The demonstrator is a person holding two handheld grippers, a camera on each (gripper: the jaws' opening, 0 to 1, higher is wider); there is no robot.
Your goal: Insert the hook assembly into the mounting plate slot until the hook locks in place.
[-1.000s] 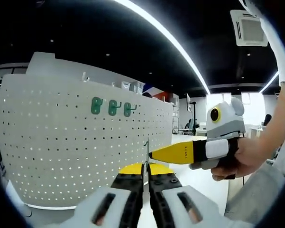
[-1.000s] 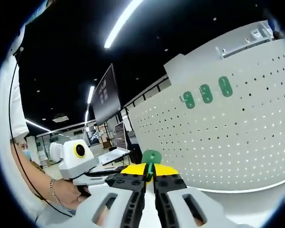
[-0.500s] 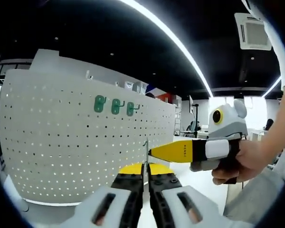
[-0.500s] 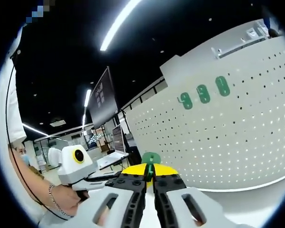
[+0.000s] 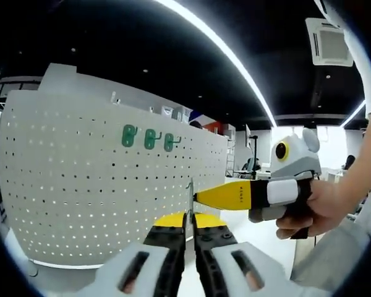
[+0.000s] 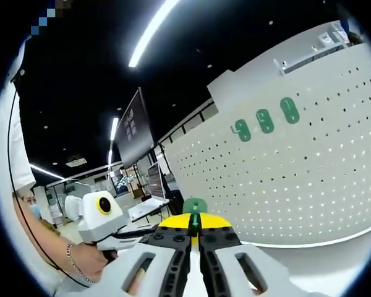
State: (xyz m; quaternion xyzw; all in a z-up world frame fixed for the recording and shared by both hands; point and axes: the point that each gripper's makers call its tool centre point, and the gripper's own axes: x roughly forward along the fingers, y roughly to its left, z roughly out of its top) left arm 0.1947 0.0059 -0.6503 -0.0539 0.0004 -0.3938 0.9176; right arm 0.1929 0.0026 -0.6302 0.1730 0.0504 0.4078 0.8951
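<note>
Left gripper [image 5: 189,230] jaws closed on a thin metal hook [image 5: 190,197]. Right gripper [image 6: 195,234] jaws closed on a green mounting plate [image 6: 195,207], well apart from the white pegboard [image 6: 309,179]. Three green plates [image 6: 264,122] sit near the pegboard's top edge.

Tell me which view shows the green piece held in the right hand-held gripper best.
The right gripper view: the green piece stands clear above the shut jaws of the right hand-held gripper. In the left gripper view that hand-held gripper comes in side-on and the piece cannot be made out.
</note>
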